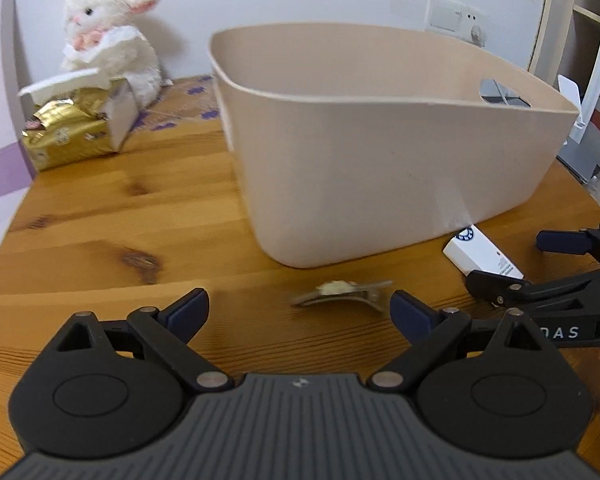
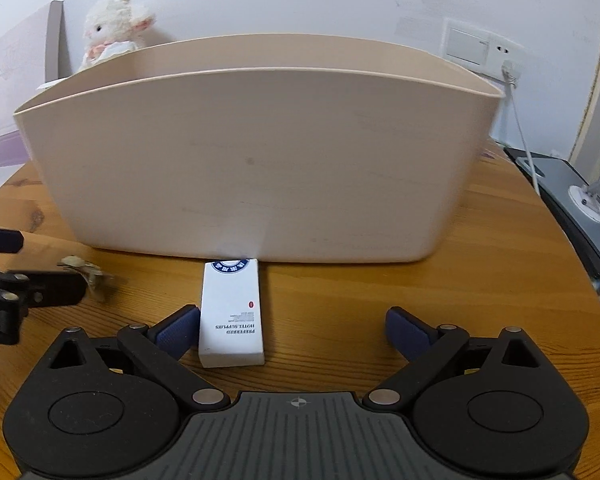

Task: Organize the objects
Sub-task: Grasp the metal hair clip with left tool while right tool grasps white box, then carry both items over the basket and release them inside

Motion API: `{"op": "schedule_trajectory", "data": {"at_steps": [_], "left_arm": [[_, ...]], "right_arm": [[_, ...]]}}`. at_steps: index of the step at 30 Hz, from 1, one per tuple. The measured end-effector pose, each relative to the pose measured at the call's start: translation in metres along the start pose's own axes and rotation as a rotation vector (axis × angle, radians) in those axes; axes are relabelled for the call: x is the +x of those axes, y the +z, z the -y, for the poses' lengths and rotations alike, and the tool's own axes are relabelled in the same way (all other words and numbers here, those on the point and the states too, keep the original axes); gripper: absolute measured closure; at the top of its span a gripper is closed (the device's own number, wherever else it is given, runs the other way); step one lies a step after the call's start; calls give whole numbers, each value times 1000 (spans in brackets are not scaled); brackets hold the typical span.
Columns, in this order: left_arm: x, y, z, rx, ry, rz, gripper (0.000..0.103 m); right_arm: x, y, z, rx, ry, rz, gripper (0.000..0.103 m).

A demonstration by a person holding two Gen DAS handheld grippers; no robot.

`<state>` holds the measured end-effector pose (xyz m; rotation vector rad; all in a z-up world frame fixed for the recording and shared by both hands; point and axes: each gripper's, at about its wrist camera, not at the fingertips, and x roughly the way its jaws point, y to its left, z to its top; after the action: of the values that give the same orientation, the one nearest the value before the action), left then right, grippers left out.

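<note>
Wooden table (image 2: 380, 300): both claws gape, white box (image 2: 231, 316) beside beige bin (image 2: 252, 160).

A large beige plastic storage basket (image 2: 256, 160) with a cut-out handle stands upright on the wooden desk (image 2: 380, 300). A small white rectangular cardboard box (image 2: 232, 312) lies flat, 1 short end touching the basket's base. Just beside it, a beige hair clip (image 1: 342, 294) lies flat, blurred.

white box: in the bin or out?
Out. The white box lies flat on the table, against the bin's outer wall.
</note>
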<state>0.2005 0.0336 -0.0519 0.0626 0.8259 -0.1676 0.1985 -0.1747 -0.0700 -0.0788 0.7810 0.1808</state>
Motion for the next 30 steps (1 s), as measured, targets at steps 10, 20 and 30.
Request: {"op": "schedule_trajectory", "data": {"at_steps": [10,20,30], "left_arm": [[17,-2,14,-23,46,15,9],[4,-4,20,35,14,8,44],[-49,-16,26,132,7,132,44]], "right_arm": [[-4,-4,1,-12,14,12,14],[-21,-7,-22,-108,81,20,75],[-75,-7,-7,-89,141,92,75]]}}
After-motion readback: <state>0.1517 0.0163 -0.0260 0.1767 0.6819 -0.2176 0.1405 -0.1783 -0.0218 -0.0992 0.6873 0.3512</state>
